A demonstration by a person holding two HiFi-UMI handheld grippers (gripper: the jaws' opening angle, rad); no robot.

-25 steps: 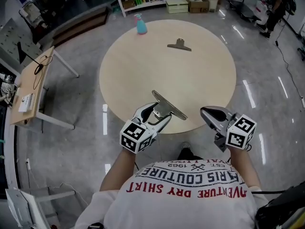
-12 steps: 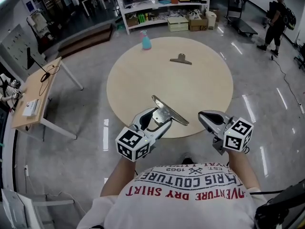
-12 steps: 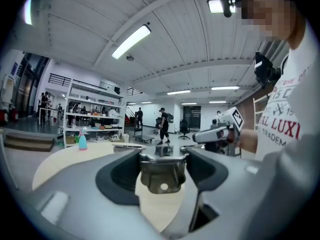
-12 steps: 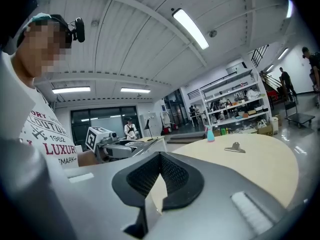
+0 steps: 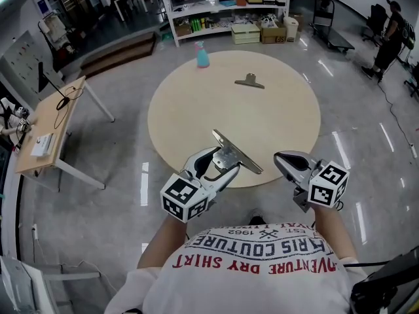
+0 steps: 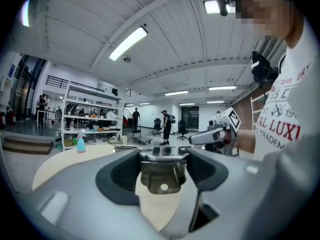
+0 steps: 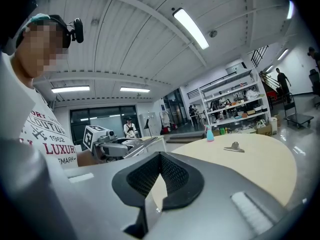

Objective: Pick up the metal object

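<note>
Metal clip point(image 5: 234, 152), a big bulldog type, sits clamped between the jaws of the left gripper point(image 5: 220, 165). The jaws stand wide, pressing on the clip's sides, and its flat blade sticks out up and to the right. The clip hangs in the air over the near edge of the round wooden table point(image 5: 190, 116), not touching it. In the left gripper view its handle with a hole faces the camera. Right gripper point(image 5: 283, 158) is just beside it at the same table edge, jaws together, nothing in them. A second, smaller metal clip point(image 5: 249, 80) lies on the far part of the tabletop. A blue spray bottle point(image 5: 202, 55) stands upright at the far rim. Shelving point(image 5: 222, 5) stands beyond.
</note>
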